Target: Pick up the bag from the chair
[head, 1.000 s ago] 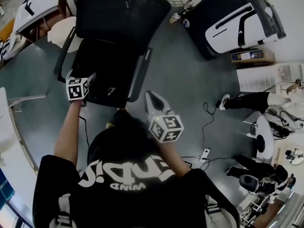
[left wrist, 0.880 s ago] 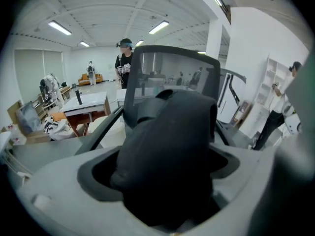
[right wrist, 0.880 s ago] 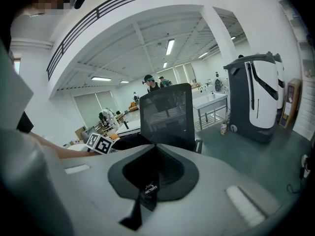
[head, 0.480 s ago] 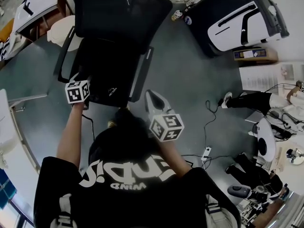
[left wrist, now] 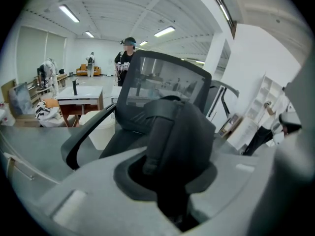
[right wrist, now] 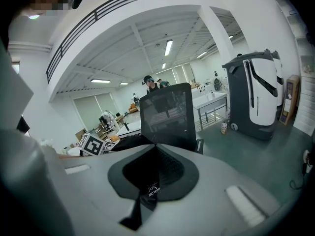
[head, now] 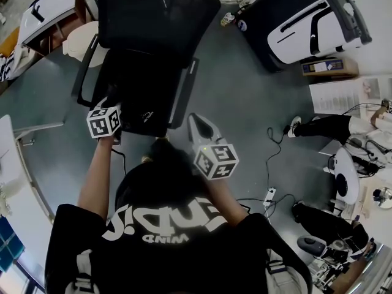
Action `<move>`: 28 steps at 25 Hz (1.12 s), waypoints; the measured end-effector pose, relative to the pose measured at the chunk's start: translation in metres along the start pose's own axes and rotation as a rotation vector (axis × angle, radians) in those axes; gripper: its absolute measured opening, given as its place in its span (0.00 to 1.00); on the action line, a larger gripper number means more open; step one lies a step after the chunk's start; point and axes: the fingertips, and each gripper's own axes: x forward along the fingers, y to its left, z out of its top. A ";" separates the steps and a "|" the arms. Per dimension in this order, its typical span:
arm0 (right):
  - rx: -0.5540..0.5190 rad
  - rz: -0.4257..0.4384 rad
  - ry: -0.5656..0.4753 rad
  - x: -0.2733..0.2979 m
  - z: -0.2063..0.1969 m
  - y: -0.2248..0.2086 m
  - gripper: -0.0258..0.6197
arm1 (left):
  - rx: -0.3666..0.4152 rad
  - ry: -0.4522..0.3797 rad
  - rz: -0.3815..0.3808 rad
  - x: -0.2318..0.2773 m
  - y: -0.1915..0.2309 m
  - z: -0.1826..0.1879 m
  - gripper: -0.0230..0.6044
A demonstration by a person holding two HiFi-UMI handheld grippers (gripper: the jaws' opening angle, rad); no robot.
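Observation:
A black bag point(head: 138, 97) lies on the seat of a black mesh-back office chair point(head: 156, 14). My left gripper point(head: 111, 105) is at the bag's near left edge. In the left gripper view its jaws have just been closing, and the bag's dark fabric and strap point(left wrist: 187, 132) now fill the gap of the left gripper point(left wrist: 165, 181). My right gripper point(head: 193, 120) hovers by the chair's right armrest, apart from the bag. In the right gripper view the right gripper point(right wrist: 147, 200) shows only a thin slit, and the bag's logo patch point(right wrist: 153, 191) shows beyond it.
A big black-and-white machine point(head: 306, 23) stands at the back right with a cardboard box point(head: 324, 69) beside it. A pale round bin point(head: 79, 41) sits left of the chair. Cables and a power strip point(head: 265, 198) lie on the floor. A person's legs point(head: 324, 130) are at the right.
My left gripper's cube has shifted slightly right and toward me at the bag's edge. The right gripper has stayed in place.

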 end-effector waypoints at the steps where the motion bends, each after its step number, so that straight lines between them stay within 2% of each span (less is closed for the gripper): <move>1: 0.000 -0.001 -0.002 -0.001 0.000 0.001 0.04 | 0.001 0.001 -0.006 -0.002 0.000 -0.001 0.19; 7: 0.001 -0.010 -0.016 -0.009 -0.002 0.007 0.04 | -0.061 -0.055 -0.074 -0.020 -0.011 0.010 0.16; 17: 0.008 -0.028 -0.049 -0.031 -0.012 0.016 0.04 | -0.087 -0.175 -0.169 -0.069 -0.050 0.044 0.14; 24: 0.004 -0.030 -0.072 -0.048 -0.024 0.031 0.04 | -0.039 -0.212 -0.236 -0.115 -0.073 0.046 0.13; 28: 0.002 -0.027 -0.086 -0.064 -0.033 0.044 0.04 | 0.015 -0.240 -0.297 -0.154 -0.099 0.048 0.14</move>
